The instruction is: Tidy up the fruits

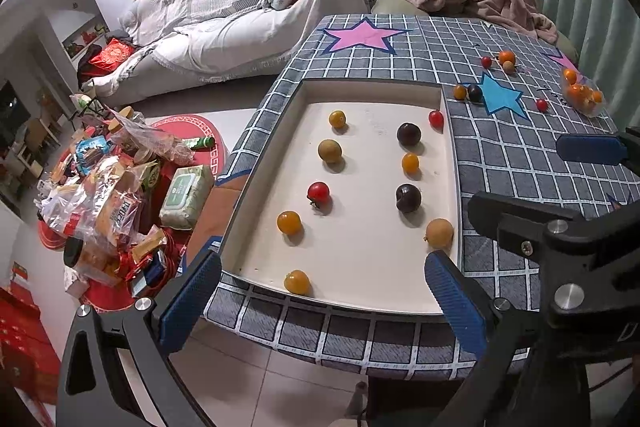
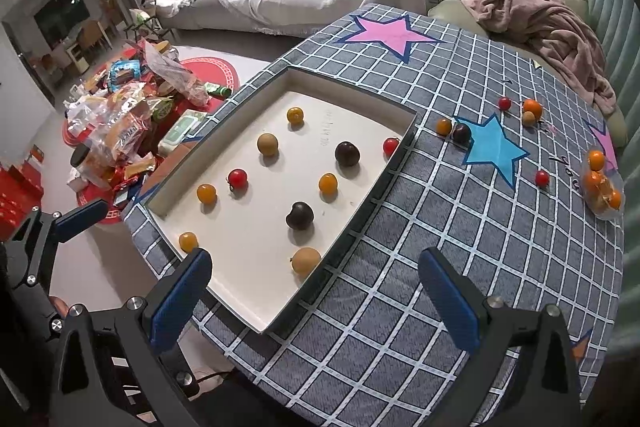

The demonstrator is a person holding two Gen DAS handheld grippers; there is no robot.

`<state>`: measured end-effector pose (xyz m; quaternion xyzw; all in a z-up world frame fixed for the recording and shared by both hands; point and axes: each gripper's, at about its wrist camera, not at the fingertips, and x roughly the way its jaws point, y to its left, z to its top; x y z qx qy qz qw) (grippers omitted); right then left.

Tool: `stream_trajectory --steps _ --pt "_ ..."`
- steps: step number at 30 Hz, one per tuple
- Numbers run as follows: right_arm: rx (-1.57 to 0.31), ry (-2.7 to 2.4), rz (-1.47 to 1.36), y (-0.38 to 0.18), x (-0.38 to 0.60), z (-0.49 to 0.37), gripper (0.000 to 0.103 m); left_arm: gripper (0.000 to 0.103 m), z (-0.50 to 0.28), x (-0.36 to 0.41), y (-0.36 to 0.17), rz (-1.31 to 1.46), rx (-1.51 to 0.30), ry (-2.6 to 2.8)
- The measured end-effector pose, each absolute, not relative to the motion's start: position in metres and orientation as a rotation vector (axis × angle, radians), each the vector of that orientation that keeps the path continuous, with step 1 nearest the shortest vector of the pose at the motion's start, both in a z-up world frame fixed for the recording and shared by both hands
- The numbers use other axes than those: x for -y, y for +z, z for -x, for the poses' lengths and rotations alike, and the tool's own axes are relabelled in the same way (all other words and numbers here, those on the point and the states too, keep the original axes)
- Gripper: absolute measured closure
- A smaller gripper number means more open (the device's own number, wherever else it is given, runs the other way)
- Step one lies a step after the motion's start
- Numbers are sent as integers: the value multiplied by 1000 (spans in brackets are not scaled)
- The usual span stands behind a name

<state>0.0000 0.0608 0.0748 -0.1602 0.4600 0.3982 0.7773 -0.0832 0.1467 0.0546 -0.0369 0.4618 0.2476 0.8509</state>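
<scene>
- The right hand-held gripper (image 2: 316,291) hovers at the near edge of the tabletop (image 2: 400,307), blue fingers spread wide apart with nothing between them.
- The left hand-held gripper (image 1: 320,295) hangs beside it over the near rim of the white tray (image 1: 360,259), likewise spread open and empty.
- Just ahead of both sit the fruits already in the tray, in two rough columns: yellow cherry tomatoes, a red cherry tomato (image 1: 319,192), two brown longans and two dark plums, with one more red tomato against the far right wall.
- Nearest the right gripper is the brown longan (image 2: 305,260), just ahead and slightly left of its centre, close to the tray's right wall.
- Farther ahead and to the right, outside the tray, loose fruits remain on the checked cloth: a yellow tomato and a dark plum (image 2: 461,133) touching beside the blue star (image 2: 494,147), a lone red tomato (image 2: 542,177) past it, and a small cluster beyond.
- At far right lies a clear bag of orange fruit (image 2: 602,187).
- Judgement: the loose fruits lie forward-right of both grippers, and the right one is nearer; being round, they offer no long axis to align with.
</scene>
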Motion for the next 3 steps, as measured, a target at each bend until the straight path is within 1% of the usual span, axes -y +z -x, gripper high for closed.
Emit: stream_trajectory --steps 3 --pt "-996 863 341 75 -60 0 0 1 83 -144 55 64 -973 525"
